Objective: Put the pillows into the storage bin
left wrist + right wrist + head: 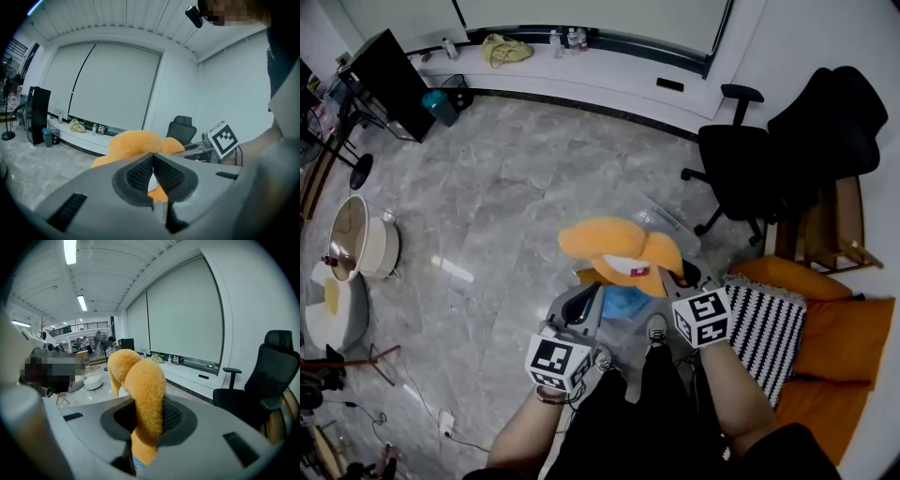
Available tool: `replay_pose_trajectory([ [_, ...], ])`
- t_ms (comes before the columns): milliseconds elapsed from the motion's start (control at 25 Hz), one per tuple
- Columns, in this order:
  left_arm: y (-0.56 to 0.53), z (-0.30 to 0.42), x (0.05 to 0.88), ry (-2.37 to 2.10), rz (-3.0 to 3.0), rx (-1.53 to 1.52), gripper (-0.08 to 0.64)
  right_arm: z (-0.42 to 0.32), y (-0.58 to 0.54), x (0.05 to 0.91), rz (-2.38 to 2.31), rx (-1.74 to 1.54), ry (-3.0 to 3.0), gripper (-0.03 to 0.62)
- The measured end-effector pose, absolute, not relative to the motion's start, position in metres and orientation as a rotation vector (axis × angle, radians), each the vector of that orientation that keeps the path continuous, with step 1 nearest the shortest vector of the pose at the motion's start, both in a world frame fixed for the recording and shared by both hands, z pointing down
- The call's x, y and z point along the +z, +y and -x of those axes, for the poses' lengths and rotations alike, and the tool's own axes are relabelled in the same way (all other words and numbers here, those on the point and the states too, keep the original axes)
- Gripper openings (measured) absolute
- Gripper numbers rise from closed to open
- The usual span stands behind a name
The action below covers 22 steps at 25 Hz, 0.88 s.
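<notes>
Far left, a dark monitor stands by the wall, and nearer on the left floor sit pale basins. Left gripper: jaws brought together with the tips meeting. Its own view shows the orange pillow rising just beyond those tips, but whether any plush is nipped between them cannot be told. The pillow is held in the air at centre, in front of the person, between the two grippers. It covers most of the clear storage bin on the floor, whose rim shows just beyond its far right side. A blue item shows beneath the pillow, between the grippers, and cannot be identified. Right gripper: jaws clamped on a fold of the orange pillow, with plush filling the space between the pads and hanging out below them. Far right of centre stands a black office chair. Near right, a black-and-white striped pillow lies against orange cushions, well apart from the bin.
</notes>
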<state>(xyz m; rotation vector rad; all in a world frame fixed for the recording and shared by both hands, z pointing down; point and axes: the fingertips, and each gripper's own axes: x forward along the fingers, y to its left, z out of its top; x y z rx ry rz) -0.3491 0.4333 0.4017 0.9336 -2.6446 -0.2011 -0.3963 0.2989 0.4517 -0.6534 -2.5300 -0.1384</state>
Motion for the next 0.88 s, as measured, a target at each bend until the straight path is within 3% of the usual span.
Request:
replay_pose_trajectory([
  [880,0.330,0.434,0.585,-2.460,-0.779,-0.233,0.006,0.490,0.217,0.661,0.724,-0.128,-2.317,0.091],
])
